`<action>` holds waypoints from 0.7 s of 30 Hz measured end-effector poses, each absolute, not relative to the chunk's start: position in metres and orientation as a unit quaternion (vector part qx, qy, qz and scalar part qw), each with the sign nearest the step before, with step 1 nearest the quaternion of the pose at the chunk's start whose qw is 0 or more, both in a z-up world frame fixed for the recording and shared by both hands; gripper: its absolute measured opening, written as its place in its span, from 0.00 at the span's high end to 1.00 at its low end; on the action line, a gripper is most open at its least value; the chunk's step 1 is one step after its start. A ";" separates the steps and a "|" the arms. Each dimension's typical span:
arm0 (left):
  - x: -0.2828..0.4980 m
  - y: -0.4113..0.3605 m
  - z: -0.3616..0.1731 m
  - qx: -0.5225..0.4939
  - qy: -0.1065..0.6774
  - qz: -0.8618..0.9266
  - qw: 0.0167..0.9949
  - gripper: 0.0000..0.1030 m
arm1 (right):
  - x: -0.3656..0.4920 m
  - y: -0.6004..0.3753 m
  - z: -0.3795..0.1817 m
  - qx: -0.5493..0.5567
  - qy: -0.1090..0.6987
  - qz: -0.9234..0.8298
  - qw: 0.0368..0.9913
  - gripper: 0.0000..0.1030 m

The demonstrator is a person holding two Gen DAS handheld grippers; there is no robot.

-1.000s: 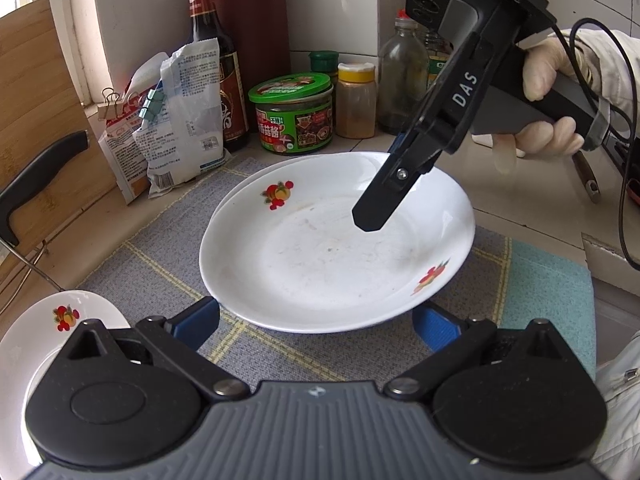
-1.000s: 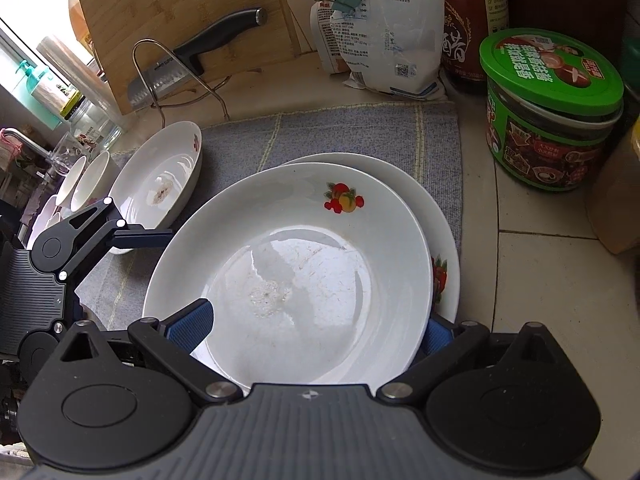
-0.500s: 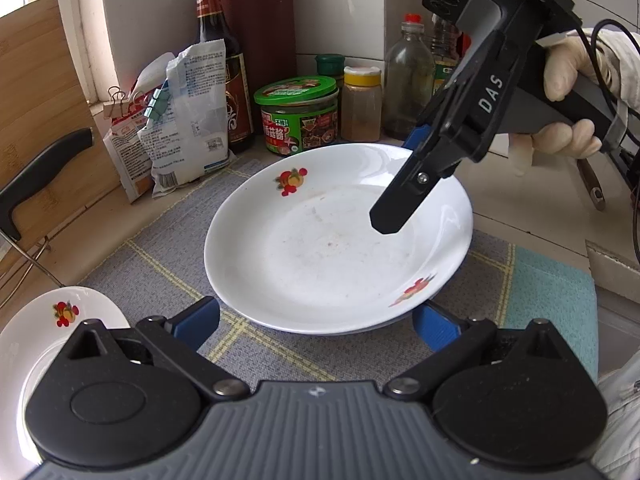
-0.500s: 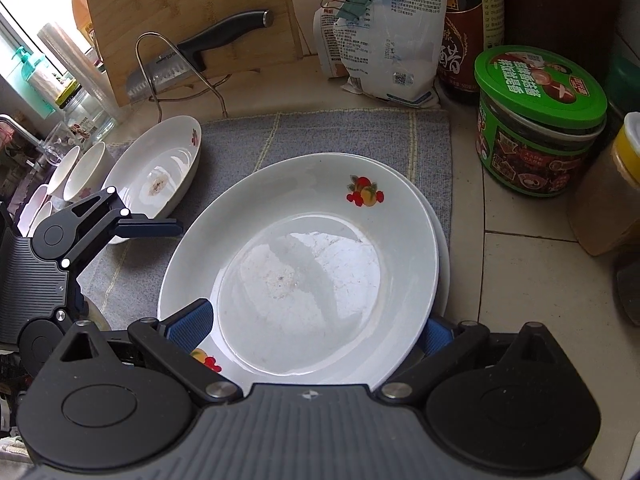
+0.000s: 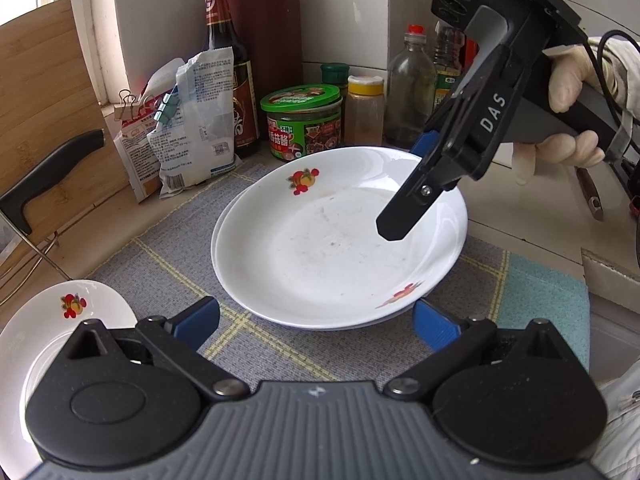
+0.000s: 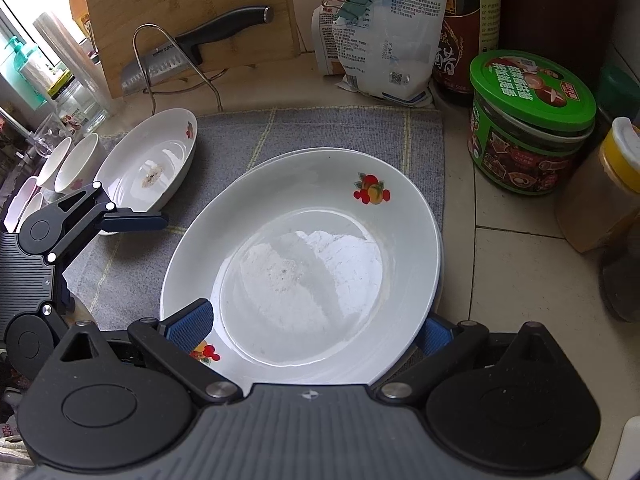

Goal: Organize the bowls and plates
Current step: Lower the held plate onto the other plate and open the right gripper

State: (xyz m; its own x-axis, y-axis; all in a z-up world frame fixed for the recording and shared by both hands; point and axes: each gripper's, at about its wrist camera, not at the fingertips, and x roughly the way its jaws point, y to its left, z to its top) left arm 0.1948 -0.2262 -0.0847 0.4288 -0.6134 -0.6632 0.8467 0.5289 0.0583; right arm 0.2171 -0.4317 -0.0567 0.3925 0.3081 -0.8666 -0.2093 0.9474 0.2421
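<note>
A white plate with fruit prints (image 5: 332, 248) lies stacked on a second white plate on the grey mat (image 5: 168, 252); it also shows in the right wrist view (image 6: 304, 264). My right gripper (image 6: 308, 326) is open, with one finger over the plate's inside and the other outside its rim; the plate's near rim lies between them. It shows in the left wrist view (image 5: 404, 184). My left gripper (image 5: 316, 320) is open and empty, just in front of the stack. A third white plate (image 6: 150, 164) lies at the left on the mat, also in the left wrist view (image 5: 52, 332).
Small white bowls (image 6: 68, 160) stand left of the third plate. A green-lidded jar (image 6: 528, 120), a soy sauce bottle (image 5: 228, 68), bags (image 5: 188, 120), a spice jar (image 5: 364, 110) and a knife holder (image 5: 264, 40) line the back. A cutting board (image 6: 192, 20) with a knife (image 6: 188, 52) stands at the left.
The top plate has come down and settled onto the lower plate, shifting right until the two line up. My right gripper went with it. The left gripper has hardly moved.
</note>
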 end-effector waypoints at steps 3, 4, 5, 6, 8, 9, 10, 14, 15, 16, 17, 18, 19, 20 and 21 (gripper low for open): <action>0.193 -0.224 -0.084 0.196 0.296 -0.442 0.824 0.01 | 0.214 -0.431 -0.056 0.043 0.528 0.152 0.834 0.00; 0.192 -0.224 -0.083 0.195 0.295 -0.442 0.824 0.01 | 0.213 -0.431 -0.056 0.043 0.528 0.151 0.834 0.00; 0.190 -0.222 -0.083 0.194 0.294 -0.441 0.825 0.01 | 0.212 -0.431 -0.055 0.043 0.528 0.150 0.835 0.00; 0.189 -0.221 -0.082 0.193 0.294 -0.441 0.826 0.01 | 0.211 -0.431 -0.055 0.043 0.528 0.149 0.835 0.00; 0.185 -0.220 -0.081 0.193 0.292 -0.439 0.828 0.01 | 0.209 -0.430 -0.055 0.040 0.528 0.148 0.835 0.00; 0.184 -0.219 -0.080 0.192 0.291 -0.438 0.828 0.01 | 0.208 -0.429 -0.055 0.037 0.528 0.147 0.835 0.00; 0.183 -0.218 -0.080 0.191 0.290 -0.438 0.829 0.01 | 0.207 -0.428 -0.055 0.034 0.529 0.146 0.835 0.00; 0.178 -0.214 -0.077 0.187 0.288 -0.434 0.833 0.01 | 0.202 -0.425 -0.055 0.020 0.535 0.140 0.833 0.00; 0.177 -0.213 -0.076 0.185 0.288 -0.431 0.835 0.01 | 0.201 -0.425 -0.056 0.019 0.538 0.137 0.832 0.00; 0.176 -0.211 -0.076 0.184 0.288 -0.428 0.837 0.01 | 0.201 -0.426 -0.057 0.021 0.541 0.134 0.830 0.00; 0.175 -0.210 -0.075 0.181 0.288 -0.424 0.839 0.01 | 0.199 -0.427 -0.058 0.021 0.543 0.131 0.829 0.00; 0.173 -0.207 -0.074 0.178 0.288 -0.417 0.843 0.01 | 0.197 -0.428 -0.059 0.020 0.542 0.130 0.830 0.00; 0.172 -0.206 -0.074 0.175 0.288 -0.413 0.846 0.01 | 0.195 -0.429 -0.058 0.019 0.540 0.131 0.831 0.00; 0.170 -0.203 -0.072 0.171 0.287 -0.406 0.850 0.01 | 0.192 -0.429 -0.057 0.015 0.539 0.130 0.832 0.00; 0.169 -0.201 -0.070 0.166 0.286 -0.401 0.854 0.01 | 0.190 -0.427 -0.055 0.005 0.537 0.127 0.834 0.00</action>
